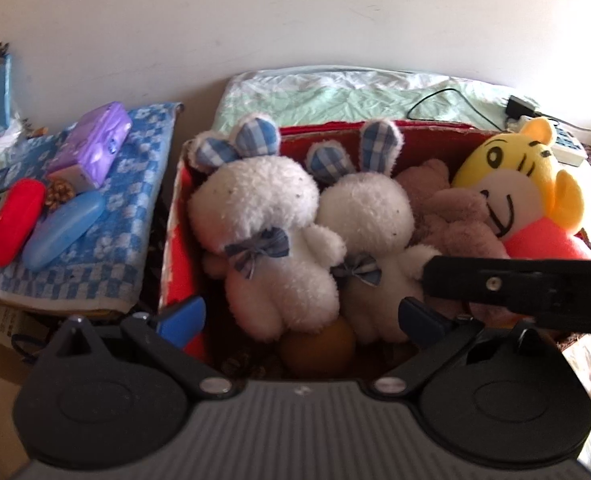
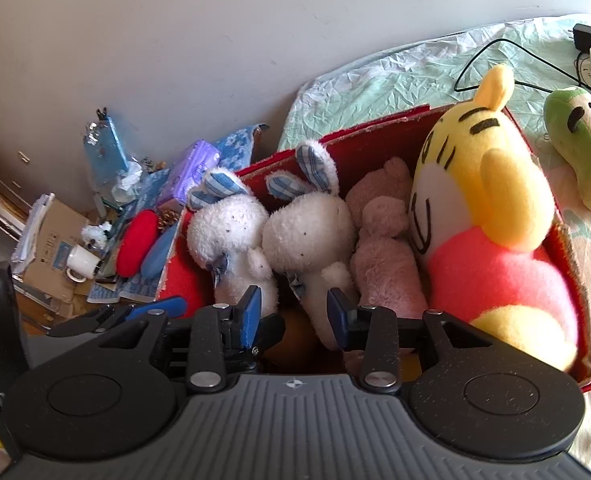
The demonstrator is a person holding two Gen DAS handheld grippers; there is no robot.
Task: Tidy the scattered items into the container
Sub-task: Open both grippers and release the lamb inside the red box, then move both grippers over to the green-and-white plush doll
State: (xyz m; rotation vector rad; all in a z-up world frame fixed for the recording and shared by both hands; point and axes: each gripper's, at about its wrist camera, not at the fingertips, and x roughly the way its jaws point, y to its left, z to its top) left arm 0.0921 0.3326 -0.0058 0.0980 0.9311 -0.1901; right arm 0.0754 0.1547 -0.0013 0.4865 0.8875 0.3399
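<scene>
Four plush toys packed side by side in the red box (image 1: 177,216), directly ahead of both tongs: two white rabbits (image 1: 271,224), a pink bear (image 2: 383,252), a yellow tiger (image 2: 483,208). Left tongs (image 1: 301,316) spread wide, empty, poised over the nearer rabbit's legs. Right tongs (image 2: 293,312) partly closed, gripping nothing. Green plush (image 2: 583,148) lying outside on the bed, right of the right tongs; likely next.

Just beyond the left gripper (image 1: 301,318), a brown round thing (image 1: 319,346) lies half buried under the white rabbits (image 1: 267,220); what it is cannot be told. The right gripper's body (image 1: 519,284) covers the tiger toy's (image 1: 511,184) lower half.
</scene>
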